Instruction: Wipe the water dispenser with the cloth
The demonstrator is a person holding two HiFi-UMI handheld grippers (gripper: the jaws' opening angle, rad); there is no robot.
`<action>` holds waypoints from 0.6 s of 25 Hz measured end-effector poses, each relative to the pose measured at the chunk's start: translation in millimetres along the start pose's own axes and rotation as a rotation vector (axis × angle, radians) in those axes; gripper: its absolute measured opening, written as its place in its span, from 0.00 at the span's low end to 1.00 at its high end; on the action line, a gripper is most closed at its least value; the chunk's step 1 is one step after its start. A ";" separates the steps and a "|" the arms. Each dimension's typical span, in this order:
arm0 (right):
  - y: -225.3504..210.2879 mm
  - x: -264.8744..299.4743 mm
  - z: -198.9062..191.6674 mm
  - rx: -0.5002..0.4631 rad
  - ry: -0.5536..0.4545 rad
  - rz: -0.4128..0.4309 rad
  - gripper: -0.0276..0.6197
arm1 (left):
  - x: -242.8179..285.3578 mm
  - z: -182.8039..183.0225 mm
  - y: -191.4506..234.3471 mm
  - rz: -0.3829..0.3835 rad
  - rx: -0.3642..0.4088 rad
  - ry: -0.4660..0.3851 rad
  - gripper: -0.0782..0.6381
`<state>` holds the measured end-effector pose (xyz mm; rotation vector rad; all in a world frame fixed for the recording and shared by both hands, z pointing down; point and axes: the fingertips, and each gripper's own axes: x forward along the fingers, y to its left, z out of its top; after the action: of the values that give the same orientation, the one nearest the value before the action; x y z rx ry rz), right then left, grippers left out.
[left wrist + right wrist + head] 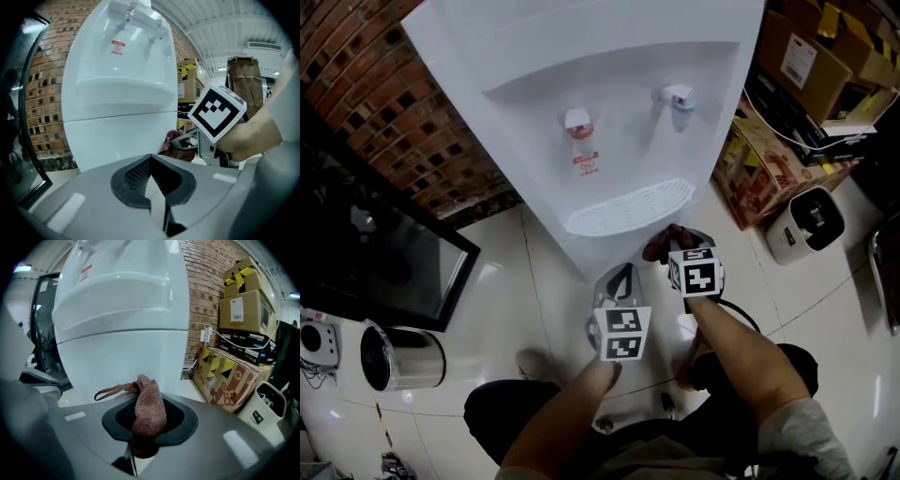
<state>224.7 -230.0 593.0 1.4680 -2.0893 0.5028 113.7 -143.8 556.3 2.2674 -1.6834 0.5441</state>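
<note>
The white water dispenser [581, 56] stands straight ahead, with a red tap [578, 122], a blue tap [679, 97] and a drip tray [628, 208]. A brown cloth [149, 408] is pinched in my right gripper [140, 437], bunched upright, with a loose loop hanging left. In the head view the cloth [657, 247] and right gripper [675, 242] sit just below the drip tray, close to the dispenser's lower front panel [122, 366]. My left gripper [622, 274] hovers beside it to the left, jaws together with nothing between them [151, 187].
Cardboard boxes [787, 141] are stacked to the right of the dispenser, with a small white appliance [806, 223] on the floor in front of them. A dark glass panel [375, 262] and a metal cylinder [398, 356] stand at the left. Brick wall [384, 103] behind.
</note>
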 end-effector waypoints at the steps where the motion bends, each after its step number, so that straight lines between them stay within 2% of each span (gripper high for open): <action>1: -8.8 -0.2 -0.4 0.007 0.001 -0.014 0.18 | 3.1 0.7 -4.3 -0.005 -0.001 0.000 0.11; 8: -36.3 4.8 -4.2 -0.017 0.016 -0.053 0.18 | 16.8 1.3 -41.1 -0.072 -0.014 0.015 0.11; 15: -65.0 8.3 -5.6 0.018 0.004 -0.090 0.17 | 21.5 -4.9 -62.8 -0.129 -0.012 0.029 0.11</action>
<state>284.8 -255.0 602.4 1.5623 -2.0097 0.4910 178.6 -141.8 571.0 2.3274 -1.5103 0.5333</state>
